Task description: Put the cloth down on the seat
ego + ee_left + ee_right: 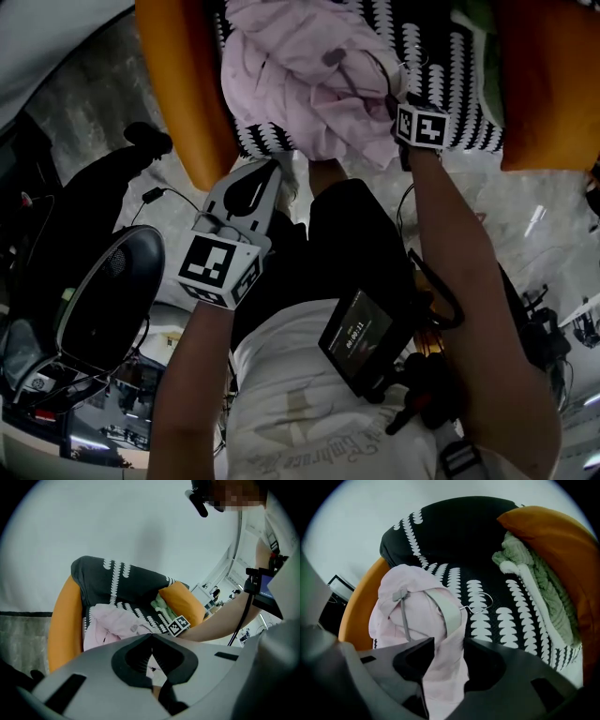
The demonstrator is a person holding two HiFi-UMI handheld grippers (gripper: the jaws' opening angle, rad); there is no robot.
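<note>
Bottom of the right gripper view: right gripper (447, 644) spread wide, clamping nothing, a fold of the pink cloth (415, 613) merely lying in the gap. Centre left of the head view: left gripper (273, 165) pinched shut, empty. Just beyond, mid-left: cloth heaped on the patterned seat (487, 620), wire hanger hook (480, 606) poking out. Looks light, limp, unbreakable; probably slumps and slips off the hanger. Best pinched at a thick fold near the collar. Far right: green knit (534, 583) against the orange arm (553, 541)
</note>
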